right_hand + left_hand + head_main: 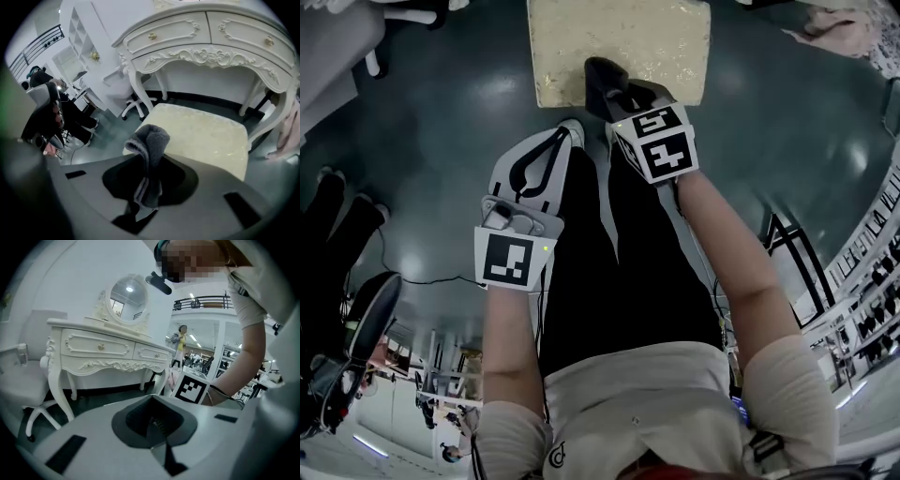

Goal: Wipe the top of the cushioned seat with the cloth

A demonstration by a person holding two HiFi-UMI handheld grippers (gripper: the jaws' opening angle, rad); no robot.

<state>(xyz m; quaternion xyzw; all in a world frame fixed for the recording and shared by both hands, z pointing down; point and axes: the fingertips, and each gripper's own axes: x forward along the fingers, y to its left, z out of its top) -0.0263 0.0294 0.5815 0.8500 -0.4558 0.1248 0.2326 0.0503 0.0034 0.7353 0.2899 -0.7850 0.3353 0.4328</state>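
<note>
The cushioned seat (619, 42) is a pale yellow padded stool straight ahead on the dark floor. It fills the middle of the right gripper view (201, 136). My right gripper (605, 89) hangs over the seat's near edge, shut on a dark grey cloth (602, 80). In its own view the cloth (149, 145) sticks up folded from the right gripper (148, 185), just above the seat's near corner. My left gripper (567, 136) is held lower left, off the seat and beside my legs. Its jaws are shut on nothing (157, 430).
An ornate white dressing table (211, 37) stands right behind the seat, with an oval mirror (127, 294) on top. A white swivel chair (136, 105) is at its left, and pink fabric (288, 126) hangs at its right. Black chairs (337, 281) stand at left.
</note>
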